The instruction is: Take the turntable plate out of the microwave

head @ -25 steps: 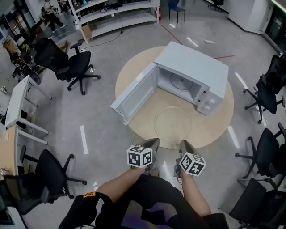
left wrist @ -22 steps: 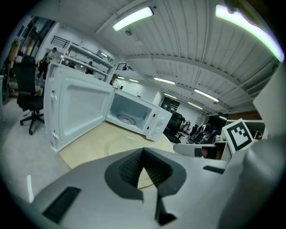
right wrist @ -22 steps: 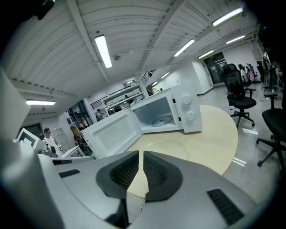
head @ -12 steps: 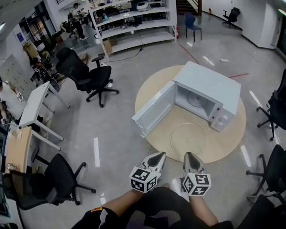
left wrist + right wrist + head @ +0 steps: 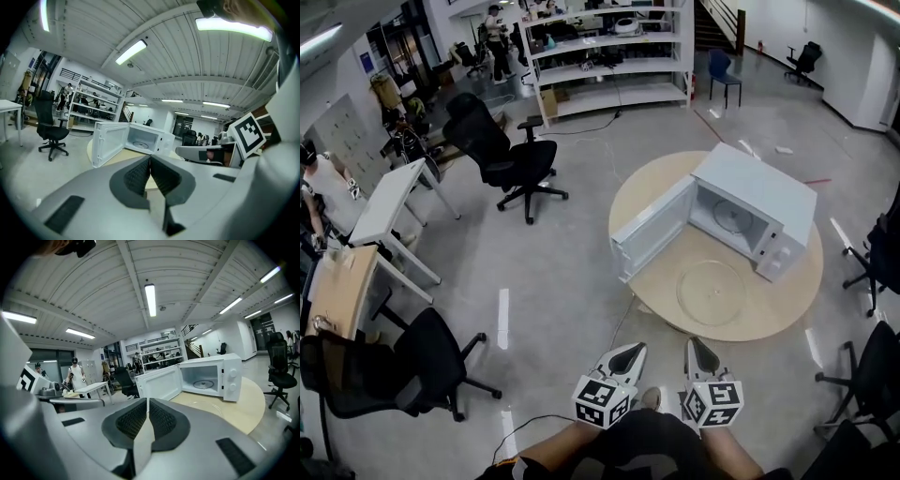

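**Plate looks to be out already, so what could get messed up from here?**

The left claw [image 5: 626, 356] is held low at 6 o'clock of the head view, pads pressed together with nothing caught between them. The microwave door [image 5: 652, 234] is swung wide toward 9 o'clock of the round counter [image 5: 769, 309], and its free corner reaches about to the counter's rim. That's probably hazard number one. If the counter gets approached from that side, the door could be clipped in passing and the whole microwave [image 5: 764, 187] shoved. The right claw [image 5: 697, 354] is held just beside the left one, likewise squeezed closed and empty.

The turntable plate [image 5: 712, 292] is seen lying flat on the counter around 6 o'clock, in front of the open microwave and well apart from both claws. So the job is judged pretty much done. Trouble is, it's clear glass on pale wood, barely noticeable, and it's parked fairly near the rim. A careless sweep could get it nudged over the edge and smashed on the floor [image 5: 534, 309].

Also, a round thing [image 5: 731, 217] is seen inside the microwave, at 1 o'clock of the counter. Whether it's a roller ring can't be told, but it could easily be mistaken for the plate and yanked out for nothing.
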`<action>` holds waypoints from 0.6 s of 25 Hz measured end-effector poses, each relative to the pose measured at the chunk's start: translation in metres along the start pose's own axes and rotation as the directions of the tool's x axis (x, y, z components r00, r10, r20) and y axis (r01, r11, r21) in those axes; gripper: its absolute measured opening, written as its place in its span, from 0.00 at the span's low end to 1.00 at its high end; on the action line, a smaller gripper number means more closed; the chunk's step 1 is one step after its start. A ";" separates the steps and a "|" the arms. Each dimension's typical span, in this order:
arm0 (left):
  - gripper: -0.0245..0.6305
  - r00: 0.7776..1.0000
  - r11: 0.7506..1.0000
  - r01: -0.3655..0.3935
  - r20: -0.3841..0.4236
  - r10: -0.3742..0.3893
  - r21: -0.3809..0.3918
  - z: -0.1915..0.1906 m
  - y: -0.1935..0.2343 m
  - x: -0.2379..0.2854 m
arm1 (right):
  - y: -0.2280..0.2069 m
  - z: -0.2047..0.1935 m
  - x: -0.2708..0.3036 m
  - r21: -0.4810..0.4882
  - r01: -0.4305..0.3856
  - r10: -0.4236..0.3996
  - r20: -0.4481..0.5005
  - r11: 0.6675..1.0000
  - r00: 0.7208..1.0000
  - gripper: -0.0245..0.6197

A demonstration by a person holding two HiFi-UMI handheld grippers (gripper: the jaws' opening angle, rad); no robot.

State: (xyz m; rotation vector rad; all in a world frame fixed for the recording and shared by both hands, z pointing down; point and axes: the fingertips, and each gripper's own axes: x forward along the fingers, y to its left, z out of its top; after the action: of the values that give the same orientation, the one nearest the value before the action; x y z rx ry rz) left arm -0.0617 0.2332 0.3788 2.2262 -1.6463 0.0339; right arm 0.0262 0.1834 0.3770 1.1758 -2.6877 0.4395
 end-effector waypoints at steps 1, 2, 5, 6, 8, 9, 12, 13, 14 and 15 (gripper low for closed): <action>0.11 1.000 1.000 -0.008 0.003 0.008 -0.004 -0.003 -0.003 -0.012 | 0.009 -0.003 -0.008 -0.007 -0.005 0.005 -0.004 1.000 1.000 0.09; 0.11 1.000 1.000 -0.013 0.006 0.013 -0.006 -0.007 -0.006 -0.023 | 0.017 -0.005 -0.016 -0.014 -0.009 0.009 -0.007 1.000 1.000 0.09; 0.11 1.000 1.000 -0.024 0.011 0.024 -0.013 -0.018 -0.020 -0.057 | 0.041 -0.013 -0.044 -0.034 -0.013 0.012 -0.014 0.999 1.000 0.09; 0.11 1.000 0.999 -0.028 0.011 0.028 -0.017 -0.023 -0.024 -0.067 | 0.048 -0.016 -0.054 -0.037 -0.011 0.011 -0.016 0.999 1.000 0.09; 0.11 0.999 0.999 -0.037 0.004 0.037 -0.029 -0.031 -0.033 -0.086 | 0.061 -0.022 -0.072 -0.042 -0.011 0.010 -0.021 0.999 1.000 0.09; 0.11 0.999 0.999 -0.041 0.002 0.041 -0.034 -0.035 -0.038 -0.095 | 0.067 -0.025 -0.081 -0.047 -0.014 0.012 -0.026 0.999 1.000 0.09; 0.11 0.998 0.997 -0.059 0.018 0.060 -0.042 -0.039 -0.051 -0.119 | 0.080 -0.030 -0.104 -0.061 -0.029 0.028 -0.028 0.998 0.999 0.09; 0.11 0.997 0.997 -0.069 0.026 0.070 -0.043 -0.039 -0.054 -0.126 | 0.083 -0.030 -0.109 -0.064 -0.037 0.036 -0.024 0.997 0.999 0.09; 0.11 0.996 0.996 -0.080 0.033 0.082 -0.044 -0.039 -0.057 -0.132 | 0.086 -0.029 -0.114 -0.069 -0.047 0.045 -0.018 0.997 0.999 0.09; 0.11 0.995 0.995 -0.091 0.040 0.093 -0.043 -0.039 -0.061 -0.136 | 0.088 -0.028 -0.118 -0.076 -0.057 0.057 -0.012 0.995 0.998 0.09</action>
State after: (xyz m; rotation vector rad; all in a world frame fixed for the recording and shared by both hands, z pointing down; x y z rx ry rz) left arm -0.0410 0.3854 0.3664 2.1336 -1.7552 -0.0226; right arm 0.0417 0.3309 0.3538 1.0758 -2.7091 0.3467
